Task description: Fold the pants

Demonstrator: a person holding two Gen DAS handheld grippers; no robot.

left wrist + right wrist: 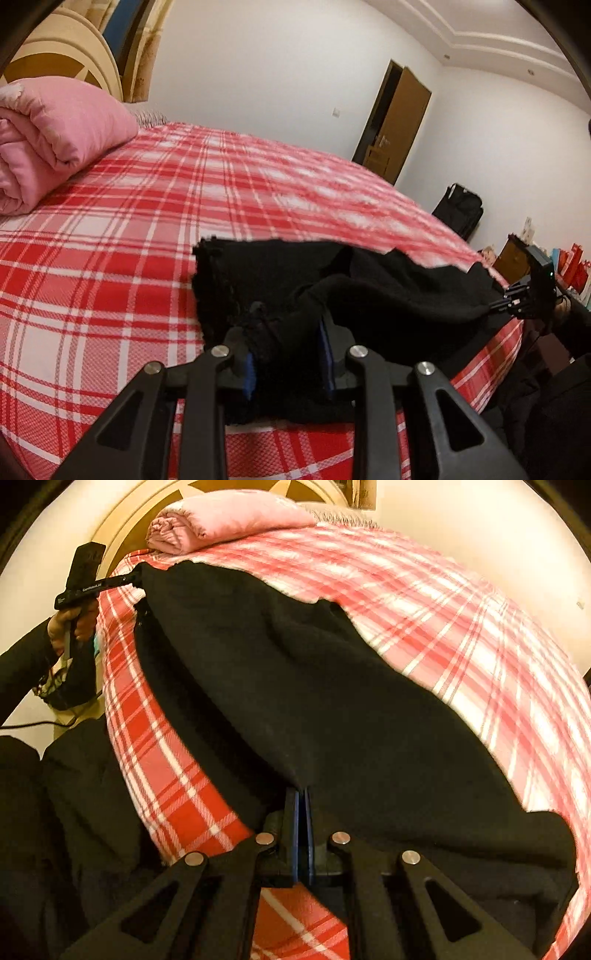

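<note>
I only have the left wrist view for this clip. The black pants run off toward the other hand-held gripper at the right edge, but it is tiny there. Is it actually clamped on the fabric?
Observer: Yes. In the right wrist view the right hand-held gripper has its blue pads pressed together on an edge of the black pants.
Operator: How do the pants lie between the two?
Observer: They span the red plaid bedsheet as one broad dark sheet, reaching the left hand-held gripper at the far corner.
Operator: Anything of the person?
Observer: A hand in a dark sleeve grips that gripper's handle.
</note>
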